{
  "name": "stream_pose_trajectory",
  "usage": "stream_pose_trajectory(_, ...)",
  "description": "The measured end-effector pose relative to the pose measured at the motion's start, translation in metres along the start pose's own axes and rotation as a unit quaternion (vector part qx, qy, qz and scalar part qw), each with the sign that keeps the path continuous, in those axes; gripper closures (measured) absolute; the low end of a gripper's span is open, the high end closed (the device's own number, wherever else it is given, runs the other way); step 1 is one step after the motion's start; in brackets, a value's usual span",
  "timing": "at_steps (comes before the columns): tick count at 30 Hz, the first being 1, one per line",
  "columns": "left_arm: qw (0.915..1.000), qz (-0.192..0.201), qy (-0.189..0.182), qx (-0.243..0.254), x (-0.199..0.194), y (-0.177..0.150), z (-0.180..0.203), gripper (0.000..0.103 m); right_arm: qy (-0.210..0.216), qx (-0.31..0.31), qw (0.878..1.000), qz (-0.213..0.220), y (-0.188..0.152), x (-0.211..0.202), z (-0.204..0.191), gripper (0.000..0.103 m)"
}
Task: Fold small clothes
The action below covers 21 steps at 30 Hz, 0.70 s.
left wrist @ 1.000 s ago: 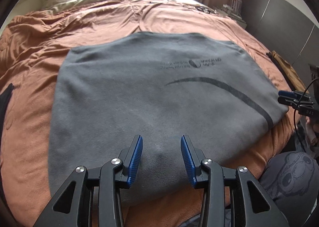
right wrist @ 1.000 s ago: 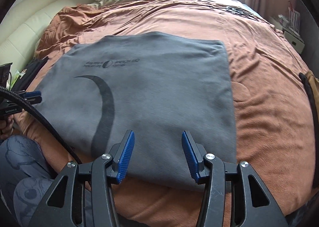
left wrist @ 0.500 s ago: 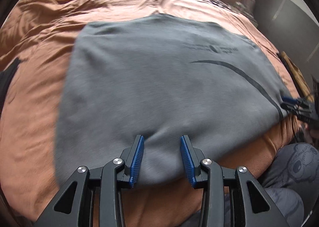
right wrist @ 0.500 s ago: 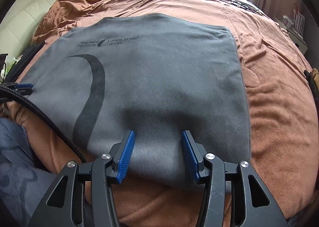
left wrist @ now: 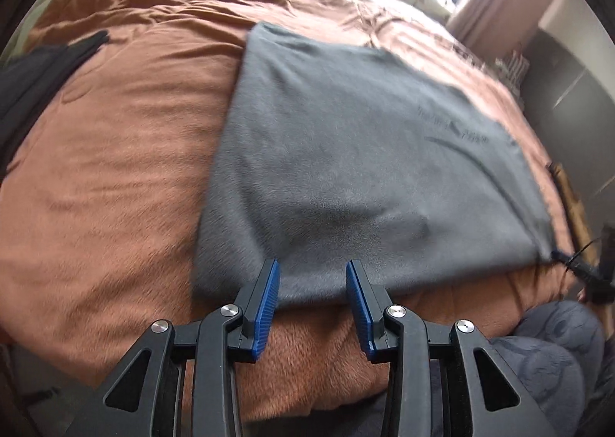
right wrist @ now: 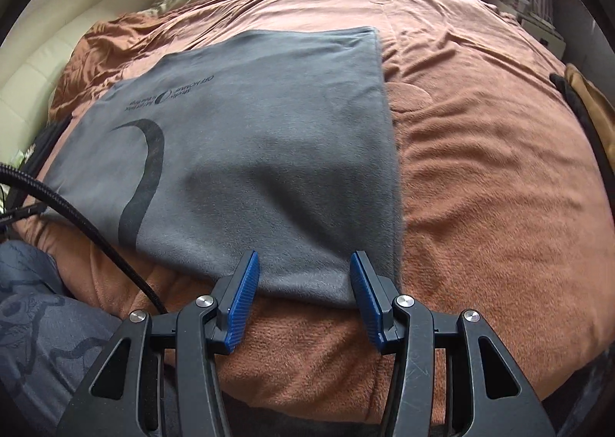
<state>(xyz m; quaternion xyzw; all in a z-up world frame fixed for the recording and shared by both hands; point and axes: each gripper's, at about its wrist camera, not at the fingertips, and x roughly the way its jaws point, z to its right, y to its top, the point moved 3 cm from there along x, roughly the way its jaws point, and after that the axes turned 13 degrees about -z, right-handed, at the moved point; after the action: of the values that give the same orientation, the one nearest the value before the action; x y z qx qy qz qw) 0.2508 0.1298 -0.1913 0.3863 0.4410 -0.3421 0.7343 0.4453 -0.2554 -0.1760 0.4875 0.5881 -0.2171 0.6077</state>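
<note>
Two grippers sit at the near hem of the grey cloth [right wrist: 246,152], which lies flat on the brown bed [right wrist: 480,175]. Left gripper [left wrist: 312,293] and right gripper [right wrist: 303,285] both stand agape, hem between the pads, nothing pinched. I'd say each should close right at a corner, then lift evenly so the fold lands square. Left view is blurred; whether the cloth is already doubled is hard to tell.

Our bed [right wrist: 480,168], spread with a rust-brown blanket [left wrist: 115,168].
On it we see a grey garment [right wrist: 250,152] lying flat at centre, dark clothing [left wrist: 34,79] at nine o'clock, and a tan item [right wrist: 588,110] at three.
</note>
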Motion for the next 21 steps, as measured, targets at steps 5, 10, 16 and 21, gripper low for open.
stream_pose_trajectory(5,0.9976,0.016,-0.034,-0.058,-0.014,-0.006,-0.029,0.064,0.024,0.026,0.999,0.008,-0.015,-0.013,0.015,0.056)
stream_pose_trajectory(10,0.9929,0.025,-0.066,-0.095,-0.022,-0.011,-0.046,0.063,0.054,0.076,0.995,0.018,-0.033,-0.024,0.042,0.056)
stream_pose_trajectory(16,0.9843,0.018,-0.109,-0.138,-0.018,-0.017,-0.059,0.055,0.162,0.138,0.977,0.024,-0.05,-0.022,0.07,0.056)
stream_pose_trajectory(21,0.971,0.018,-0.162,-0.175,-0.012,-0.017,-0.068,0.054,0.232,0.166,0.958,0.028,-0.049,-0.013,0.082,0.056)
